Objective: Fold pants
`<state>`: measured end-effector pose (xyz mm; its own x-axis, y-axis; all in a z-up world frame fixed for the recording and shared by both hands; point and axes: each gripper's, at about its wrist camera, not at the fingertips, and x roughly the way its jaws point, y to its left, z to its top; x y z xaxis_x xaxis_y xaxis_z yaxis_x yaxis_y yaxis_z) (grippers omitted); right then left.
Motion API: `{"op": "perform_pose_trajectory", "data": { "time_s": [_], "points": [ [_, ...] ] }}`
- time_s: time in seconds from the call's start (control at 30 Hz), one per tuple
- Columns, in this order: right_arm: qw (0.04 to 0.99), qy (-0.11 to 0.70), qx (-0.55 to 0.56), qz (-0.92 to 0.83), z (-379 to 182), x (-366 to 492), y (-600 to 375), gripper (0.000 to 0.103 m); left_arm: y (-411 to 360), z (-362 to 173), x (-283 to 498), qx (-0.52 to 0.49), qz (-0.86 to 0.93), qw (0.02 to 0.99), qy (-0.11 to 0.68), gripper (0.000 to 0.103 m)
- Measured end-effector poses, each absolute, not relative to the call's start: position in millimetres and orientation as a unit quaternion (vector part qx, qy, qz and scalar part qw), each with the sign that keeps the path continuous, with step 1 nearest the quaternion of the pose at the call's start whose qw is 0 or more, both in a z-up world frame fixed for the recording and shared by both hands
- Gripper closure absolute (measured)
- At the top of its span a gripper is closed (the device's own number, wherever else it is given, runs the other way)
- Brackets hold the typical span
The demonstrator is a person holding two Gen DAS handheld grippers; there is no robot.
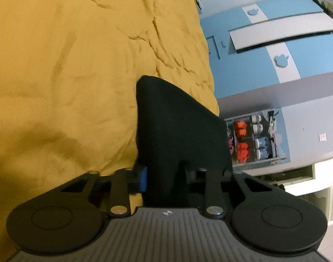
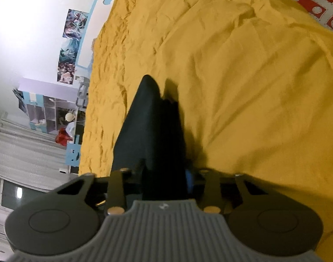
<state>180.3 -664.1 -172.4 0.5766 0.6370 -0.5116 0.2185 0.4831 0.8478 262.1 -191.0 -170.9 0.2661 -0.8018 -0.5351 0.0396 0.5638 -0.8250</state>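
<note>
The black pants [image 1: 173,128] hang down from my left gripper [image 1: 164,174], which is shut on the cloth; the fabric hides the fingertips. In the right wrist view the same black pants [image 2: 149,131] hang from my right gripper [image 2: 164,174], also shut on the cloth. Both grippers hold the pants lifted above a bed with a yellow cover [image 1: 79,65], which also shows in the right wrist view [image 2: 243,76]. The lower end of the pants reaches down towards the cover; I cannot tell if it touches.
A blue and white wardrobe [image 1: 275,32] and a shoe rack [image 1: 251,139] stand beyond the bed's edge in the left view. The right view shows a wall with posters [image 2: 70,43], shelves [image 2: 50,113], curtains [image 2: 24,148] and a red patterned cloth [image 2: 315,2].
</note>
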Motion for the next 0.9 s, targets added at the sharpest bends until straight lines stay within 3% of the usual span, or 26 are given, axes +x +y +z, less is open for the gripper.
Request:
{"op": "perform_pose_trajectory", "data": {
  "time_s": [0.13,0.43,0.9],
  "points": [
    [0.755,0.431,0.476,0.136,-164,176,-662,0.082,-194,-159,260,-0.347,-0.295,0.723,0.518,0.083],
    [0.798,0.427,0.41,0.115,-111,168,-643,0.087,-204,-107,248,-0.273,-0.308,0.77,0.487,0.085],
    [0.832,0.38,0.368,0.167,6,123,-577,0.088,-136,9,209,-0.212,-0.35,0.812,0.417,0.085]
  ]
}}
